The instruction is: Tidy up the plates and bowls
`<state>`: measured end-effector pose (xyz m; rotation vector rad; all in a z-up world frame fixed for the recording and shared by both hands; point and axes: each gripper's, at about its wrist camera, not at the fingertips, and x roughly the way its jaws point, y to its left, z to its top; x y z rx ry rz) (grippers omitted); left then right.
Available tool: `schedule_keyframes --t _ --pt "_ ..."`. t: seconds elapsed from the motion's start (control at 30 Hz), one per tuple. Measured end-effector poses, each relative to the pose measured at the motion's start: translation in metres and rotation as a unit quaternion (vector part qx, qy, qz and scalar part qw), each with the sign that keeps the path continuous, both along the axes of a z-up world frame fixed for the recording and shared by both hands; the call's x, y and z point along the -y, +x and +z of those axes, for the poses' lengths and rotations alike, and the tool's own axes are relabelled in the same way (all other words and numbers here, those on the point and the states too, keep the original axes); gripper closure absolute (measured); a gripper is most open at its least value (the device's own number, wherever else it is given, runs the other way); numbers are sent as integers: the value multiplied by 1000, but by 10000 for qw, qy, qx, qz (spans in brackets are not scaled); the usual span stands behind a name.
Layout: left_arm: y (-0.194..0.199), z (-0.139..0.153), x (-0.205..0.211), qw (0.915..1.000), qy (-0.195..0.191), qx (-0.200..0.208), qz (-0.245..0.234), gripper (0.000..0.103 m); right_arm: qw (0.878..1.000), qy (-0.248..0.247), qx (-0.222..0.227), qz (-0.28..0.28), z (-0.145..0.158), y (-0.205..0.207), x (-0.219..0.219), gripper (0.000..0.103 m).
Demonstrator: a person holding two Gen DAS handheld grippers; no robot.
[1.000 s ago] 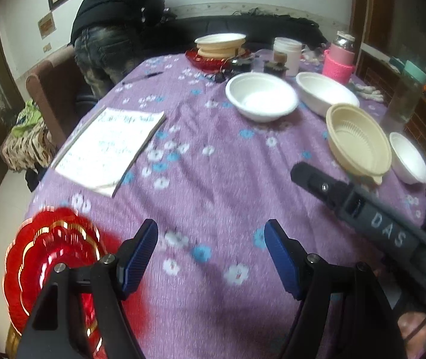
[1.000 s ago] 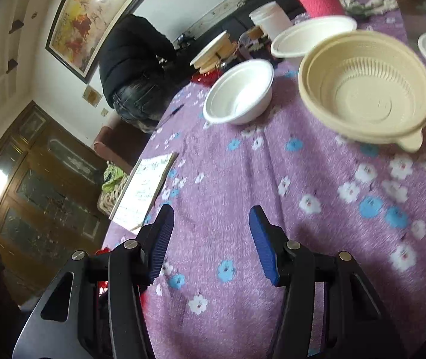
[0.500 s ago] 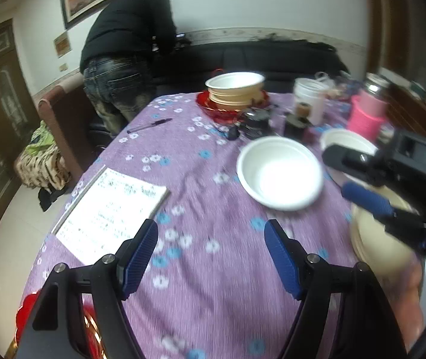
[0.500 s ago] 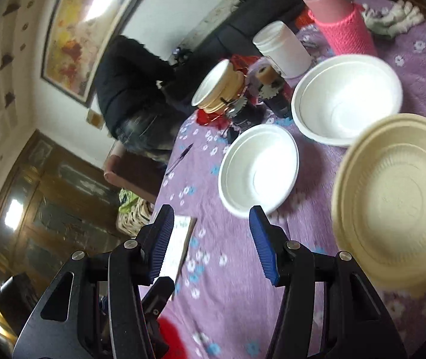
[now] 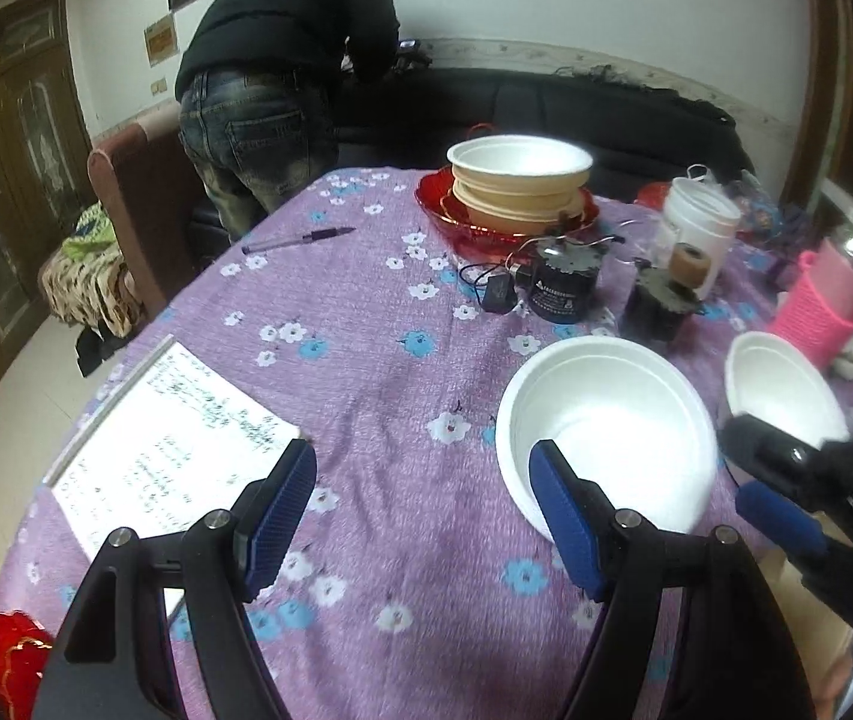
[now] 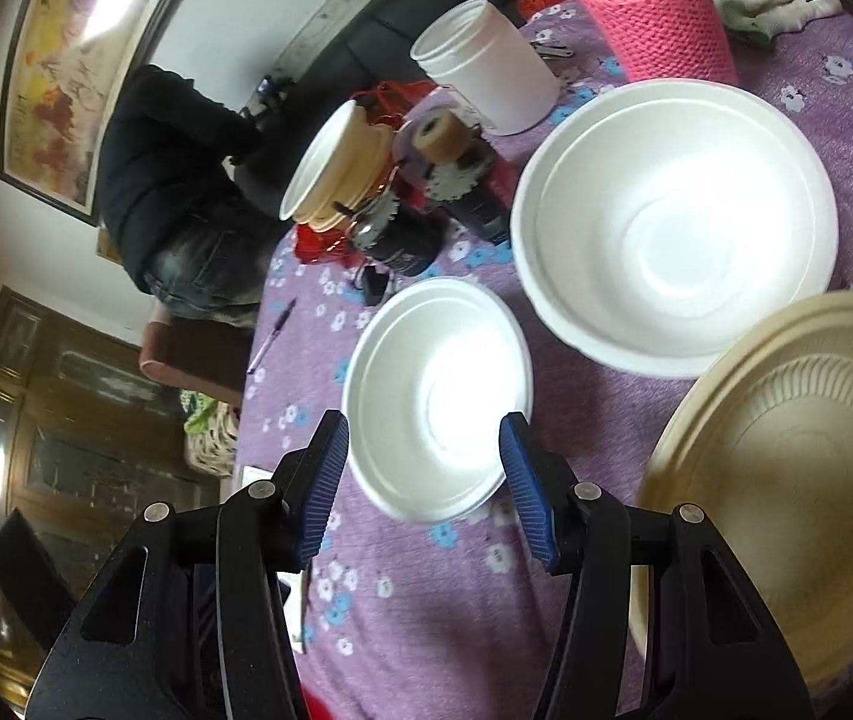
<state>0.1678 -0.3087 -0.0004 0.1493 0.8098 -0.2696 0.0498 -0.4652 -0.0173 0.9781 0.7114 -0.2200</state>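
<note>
A white foam bowl (image 5: 606, 432) sits on the purple flowered tablecloth (image 5: 402, 372), just ahead of my left gripper's right finger. My left gripper (image 5: 420, 501) is open and empty. In the right wrist view the same bowl (image 6: 438, 390) lies between the tips of my open, empty right gripper (image 6: 420, 474). A larger white bowl (image 6: 675, 222) and a beige bowl (image 6: 786, 468) lie to its right. A stack of bowls on a red plate (image 5: 519, 180) stands at the far side. A red plate (image 5: 12, 654) shows at the near left edge.
An open notebook (image 5: 168, 450) lies on the left, a pen (image 5: 300, 238) farther back. Black jars (image 5: 564, 288), a white tub (image 5: 699, 222) and a pink knitted bottle (image 5: 822, 312) stand behind the bowls. A person in black (image 5: 282, 60) bends over beyond the table.
Both grippers have moved forward across the table toward the white foam bowl. The red plate has slid out to the left view's corner. Both stay open.
</note>
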Motion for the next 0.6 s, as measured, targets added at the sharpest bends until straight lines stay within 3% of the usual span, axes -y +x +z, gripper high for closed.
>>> schedule_keyframes --t 0.6 --pt "35 -42 16 9973 -157 -720 13 29 9996 -152 -229 -6 -14 21 13 50"
